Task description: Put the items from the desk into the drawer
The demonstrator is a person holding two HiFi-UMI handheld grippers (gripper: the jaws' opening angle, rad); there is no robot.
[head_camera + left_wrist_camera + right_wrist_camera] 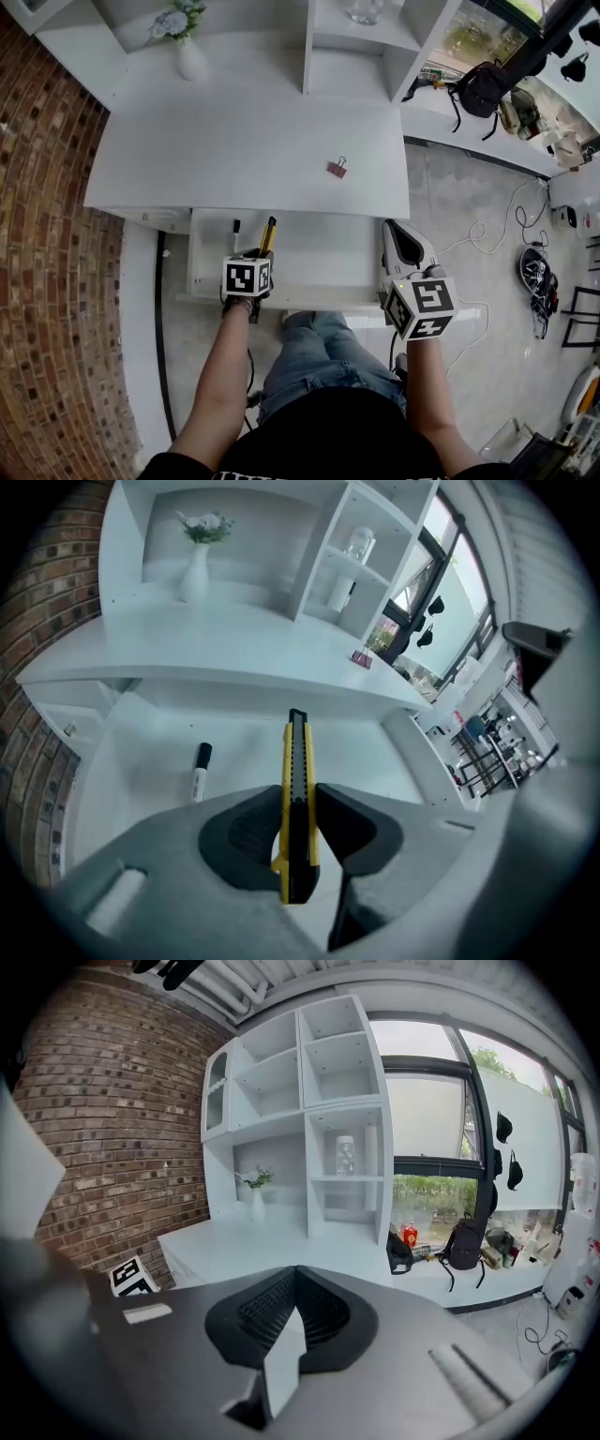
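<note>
Two grippers show in the head view, each in one hand of a person. The left gripper (262, 251) is over the open drawer (323, 253), which stands pulled out under the front edge of the white counter (234, 141). Its jaws are clenched on a yellow and black knife (269, 233). In the left gripper view the knife (297, 780) stands between the two dark pads and points to 12 o'clock, out past the jaw tips and above the white floor of the drawer (141, 761). Whether its far end touches this floor I cannot tell.

One marker (235, 226) lies already in the drawer, at 9 o'clock from the knife and a little apart from it. In the left gripper view the marker (200, 771) lies flat with its black cap away from the camera.

One red clip (337, 168) lies on the counter, between 1 and 2 o'clock from the knife. A white vase (190, 56) with flowers stands at the back of the counter, at 11 o'clock from its middle.

The right gripper (401, 236) is at 3 o'clock from the left one, beside the right end of the drawer. In the right gripper view its jaws (295, 1274) are pressed together at the tips with nothing between them, and they look toward the white shelves (309, 1091) and a window.
</note>
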